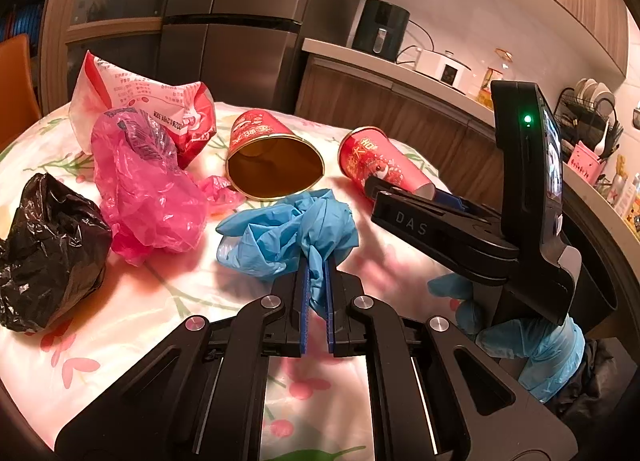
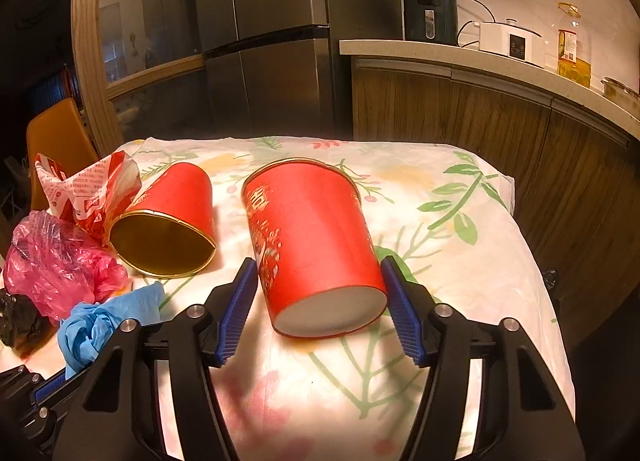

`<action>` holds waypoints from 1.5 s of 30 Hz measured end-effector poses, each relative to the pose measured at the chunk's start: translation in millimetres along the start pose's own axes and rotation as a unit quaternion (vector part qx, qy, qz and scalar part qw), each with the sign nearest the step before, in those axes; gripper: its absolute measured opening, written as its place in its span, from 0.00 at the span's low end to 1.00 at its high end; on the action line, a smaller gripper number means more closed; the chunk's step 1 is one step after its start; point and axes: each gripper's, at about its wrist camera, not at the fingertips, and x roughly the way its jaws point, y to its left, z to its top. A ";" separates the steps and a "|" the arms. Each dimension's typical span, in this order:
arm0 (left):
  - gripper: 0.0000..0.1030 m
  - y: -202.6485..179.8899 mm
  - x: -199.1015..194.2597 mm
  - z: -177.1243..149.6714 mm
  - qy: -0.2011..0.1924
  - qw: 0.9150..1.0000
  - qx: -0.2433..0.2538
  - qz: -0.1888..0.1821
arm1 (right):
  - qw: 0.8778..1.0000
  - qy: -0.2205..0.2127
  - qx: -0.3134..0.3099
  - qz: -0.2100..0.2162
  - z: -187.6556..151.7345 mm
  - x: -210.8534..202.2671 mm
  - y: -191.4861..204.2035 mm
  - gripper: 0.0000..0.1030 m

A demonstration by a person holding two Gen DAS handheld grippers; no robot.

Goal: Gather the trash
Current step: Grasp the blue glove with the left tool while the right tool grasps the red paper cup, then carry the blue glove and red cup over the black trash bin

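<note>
Lying across the floral tablecloth (image 2: 460, 221), left to right, are bags, an open-mouthed red cup (image 2: 168, 229), and a crumpled blue glove (image 1: 288, 229) that the left gripper (image 1: 316, 281) is clamping. The right gripper (image 2: 318, 309) is straddling a second red cup (image 2: 312, 237) near its base, pads not yet touching; squeezing gently should be avoiding crushing.

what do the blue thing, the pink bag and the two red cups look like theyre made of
Blue glove: thin rubbery material, likely nitrile, matte, with soft stretchy folds.
Pink bag: thin plastic film, translucent, with glossy crinkles.
Red cup lying on its side: probably coated paper, with a smooth printed wall and a pale base.
Second red cup: the same look, with a gold lining and rim.
</note>
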 end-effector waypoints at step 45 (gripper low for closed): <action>0.04 -66.4 -61.3 14.9 -0.056 0.997 0.044 -0.020 | 0.990 -0.118 0.070 -0.045 -33.5 -185.4 -43.8 0.55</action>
